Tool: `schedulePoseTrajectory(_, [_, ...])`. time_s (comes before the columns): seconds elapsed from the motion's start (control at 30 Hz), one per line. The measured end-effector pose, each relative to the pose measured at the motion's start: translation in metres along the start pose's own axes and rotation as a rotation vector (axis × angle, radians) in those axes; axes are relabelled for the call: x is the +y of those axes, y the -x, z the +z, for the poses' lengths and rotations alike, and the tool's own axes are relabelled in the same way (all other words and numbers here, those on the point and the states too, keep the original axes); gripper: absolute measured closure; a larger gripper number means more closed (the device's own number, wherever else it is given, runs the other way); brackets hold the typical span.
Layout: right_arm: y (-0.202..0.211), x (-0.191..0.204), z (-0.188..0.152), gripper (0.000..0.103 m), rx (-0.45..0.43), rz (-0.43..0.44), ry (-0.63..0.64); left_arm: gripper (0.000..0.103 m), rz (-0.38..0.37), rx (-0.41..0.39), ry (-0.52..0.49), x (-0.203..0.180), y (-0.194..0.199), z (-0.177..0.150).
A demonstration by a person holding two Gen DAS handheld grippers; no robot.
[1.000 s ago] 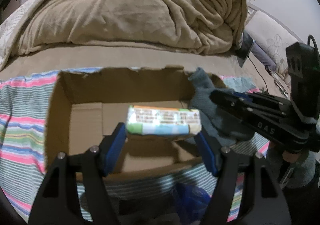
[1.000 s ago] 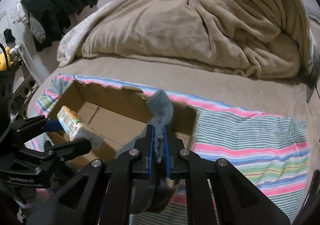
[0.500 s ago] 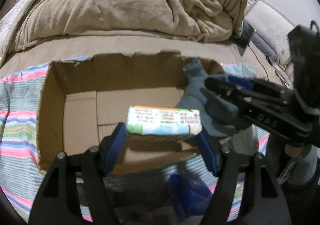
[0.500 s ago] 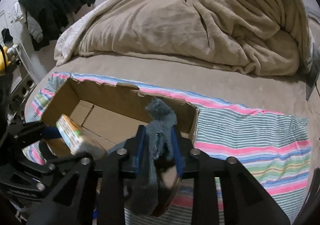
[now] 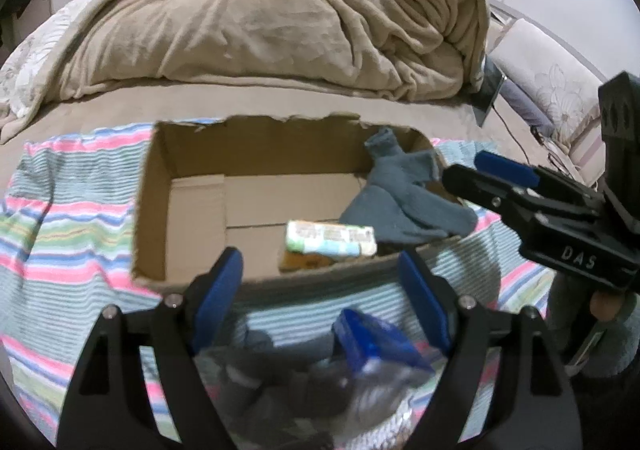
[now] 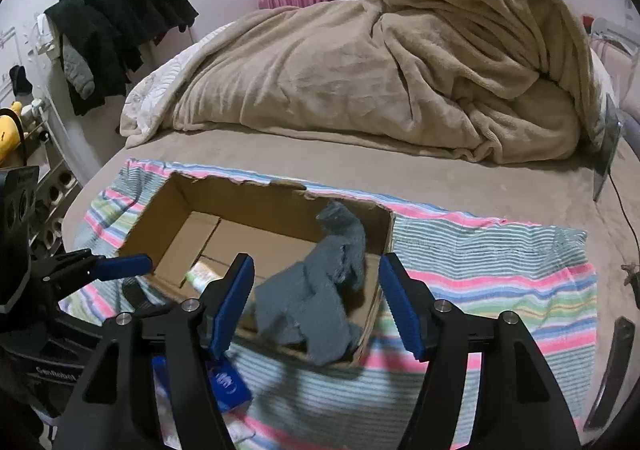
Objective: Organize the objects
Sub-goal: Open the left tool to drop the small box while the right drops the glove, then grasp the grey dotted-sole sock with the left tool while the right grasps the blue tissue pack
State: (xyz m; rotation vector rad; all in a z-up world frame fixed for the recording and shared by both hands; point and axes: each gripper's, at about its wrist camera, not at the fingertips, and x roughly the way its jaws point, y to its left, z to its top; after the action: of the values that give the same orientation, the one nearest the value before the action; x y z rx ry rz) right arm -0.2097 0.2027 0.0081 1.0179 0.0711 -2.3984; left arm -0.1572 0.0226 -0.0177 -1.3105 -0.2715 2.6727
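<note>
An open cardboard box [image 5: 156, 210] [image 6: 168, 210] lies on a striped cloth on the bed. A small white-green packet [image 5: 330, 242] [image 6: 202, 274] lies on the box floor near the front wall. A grey-blue sock [image 5: 400, 202] [image 6: 316, 298] is draped over the box's right front corner. My left gripper [image 5: 320, 290] is open and empty, just in front of the box. My right gripper [image 6: 316, 302] is open, with the sock between its fingers but not clamped; it also shows in the left wrist view [image 5: 492, 174].
A blue packet [image 5: 376, 346] [image 6: 228, 382] and dark items lie on the striped cloth [image 6: 500, 274] in front of the box. A rumpled beige blanket [image 6: 380, 70] fills the back of the bed. Dark clothes [image 6: 116, 22] hang at left.
Both grippers opened. The packet dropped from my left gripper onto the box floor. The sock left my right gripper and fell over the box corner. Both grippers pulled back.
</note>
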Motion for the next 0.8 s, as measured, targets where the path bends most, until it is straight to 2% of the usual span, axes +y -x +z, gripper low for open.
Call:
schedulePoseTrajectory(0.37, [0.037,0.021,-0.014,0.031,-0.017,0.012,-0.008,0.021,0.041,-0.063,0.033,0.025,0.052,-0.033])
schedulePoseTrajectory(0.8, [0.049,0.045,-0.038,0.030,0.020,0.020,0.005,0.021,0.051,-0.056,0.070,0.044,0.066,-0.073])
